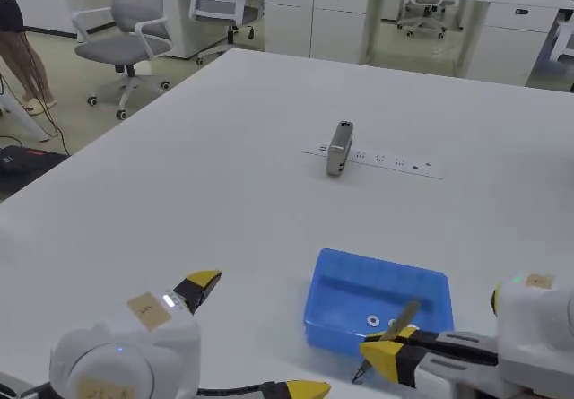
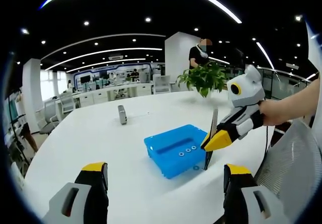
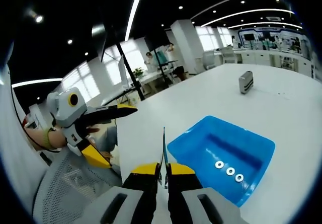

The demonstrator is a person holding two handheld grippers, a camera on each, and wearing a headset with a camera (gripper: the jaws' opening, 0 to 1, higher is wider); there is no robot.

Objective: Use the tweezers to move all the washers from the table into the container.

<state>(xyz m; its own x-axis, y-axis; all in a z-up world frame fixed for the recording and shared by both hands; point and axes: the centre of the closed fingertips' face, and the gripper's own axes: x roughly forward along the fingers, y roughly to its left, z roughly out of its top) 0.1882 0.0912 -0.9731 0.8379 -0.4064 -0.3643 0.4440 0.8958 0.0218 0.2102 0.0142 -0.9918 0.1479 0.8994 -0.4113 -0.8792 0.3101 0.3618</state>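
Note:
A blue container (image 1: 377, 296) sits on the white table (image 1: 179, 193) in front of me. Three washers (image 3: 230, 171) lie in a row on its floor, also seen as washers (image 2: 187, 149) in the left gripper view. My right gripper (image 1: 387, 352) is shut on the tweezers (image 1: 399, 320), which point down at the container's near edge; its own view shows the tweezers (image 3: 164, 146) rising from the closed jaws. The left gripper (image 1: 260, 333) hangs open and empty to the left of the container, its jaws wide apart. The right gripper (image 2: 219, 141) comes into the left gripper view.
A small grey device (image 1: 340, 148) stands beside a flush power strip (image 1: 386, 160) at mid-table. Office chairs (image 1: 126, 31) and desks are beyond the far edge. A potted plant (image 2: 204, 78) and a standing person (image 2: 201, 53) are at the far end.

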